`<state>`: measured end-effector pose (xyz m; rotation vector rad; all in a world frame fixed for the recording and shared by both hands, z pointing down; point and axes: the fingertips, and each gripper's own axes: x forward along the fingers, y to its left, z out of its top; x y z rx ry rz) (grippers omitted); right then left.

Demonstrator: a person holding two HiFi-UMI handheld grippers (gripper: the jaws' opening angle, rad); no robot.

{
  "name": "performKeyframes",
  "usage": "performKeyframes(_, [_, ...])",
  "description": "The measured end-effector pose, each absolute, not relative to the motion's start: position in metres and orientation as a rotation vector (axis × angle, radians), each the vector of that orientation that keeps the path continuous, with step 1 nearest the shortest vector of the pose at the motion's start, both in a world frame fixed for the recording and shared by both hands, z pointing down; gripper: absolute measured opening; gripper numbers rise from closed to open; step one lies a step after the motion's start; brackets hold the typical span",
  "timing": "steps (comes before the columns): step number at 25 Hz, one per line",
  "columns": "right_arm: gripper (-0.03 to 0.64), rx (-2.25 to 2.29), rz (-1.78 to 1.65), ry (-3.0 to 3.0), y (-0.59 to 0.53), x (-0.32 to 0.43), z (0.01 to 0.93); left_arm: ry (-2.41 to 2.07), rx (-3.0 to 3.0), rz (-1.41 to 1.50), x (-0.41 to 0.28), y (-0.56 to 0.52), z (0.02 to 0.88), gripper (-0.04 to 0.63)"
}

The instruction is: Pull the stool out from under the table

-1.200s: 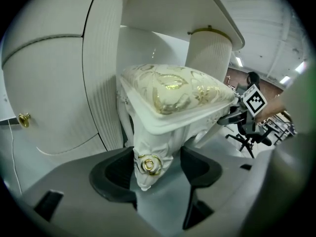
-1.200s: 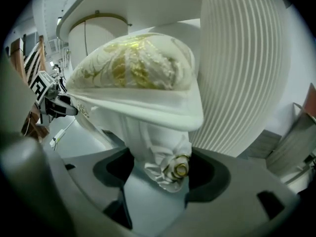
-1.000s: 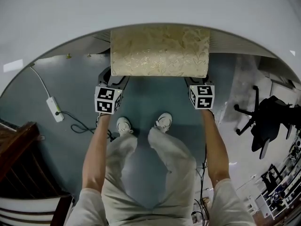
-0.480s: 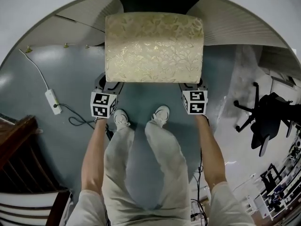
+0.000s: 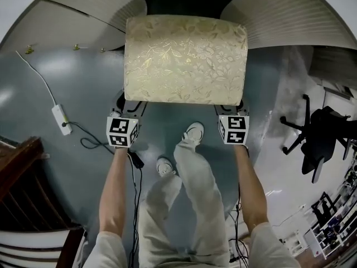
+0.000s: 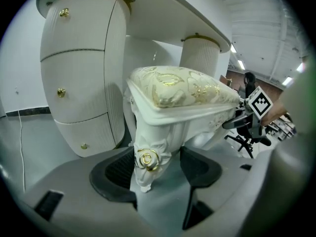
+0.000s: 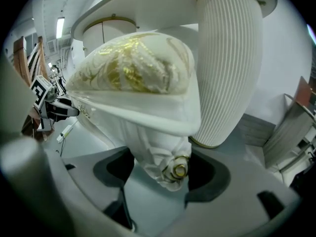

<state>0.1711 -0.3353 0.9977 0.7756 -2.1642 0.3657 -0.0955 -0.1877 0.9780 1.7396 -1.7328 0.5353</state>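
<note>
Stool (image 5: 185,57) stood just in front of the table (image 5: 279,15), its far edge level with the table's knee gap. My left tongs (image 6: 157,169) were closed wide on one near leg (image 6: 148,157), and my right tongs (image 7: 160,174) were closed wide on the other (image 7: 165,162). My judgement: draw both legs straight away from the table at an even pace and keep the seat level, so neither leg twists out of the pads. Mind my feet and the floor cable (image 5: 83,141).

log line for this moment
left gripper: shut on stool | right gripper: shut on stool | stool: seat clear of table
</note>
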Motion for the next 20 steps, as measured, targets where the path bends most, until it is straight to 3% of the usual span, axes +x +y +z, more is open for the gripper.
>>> performKeyframes(20, [0.318, 0.787, 0.387, -2.167, -0.302, 0.18, 0.993, -1.734, 1.741, 0.532, -0.09, -0.157, 0.971, 0.278])
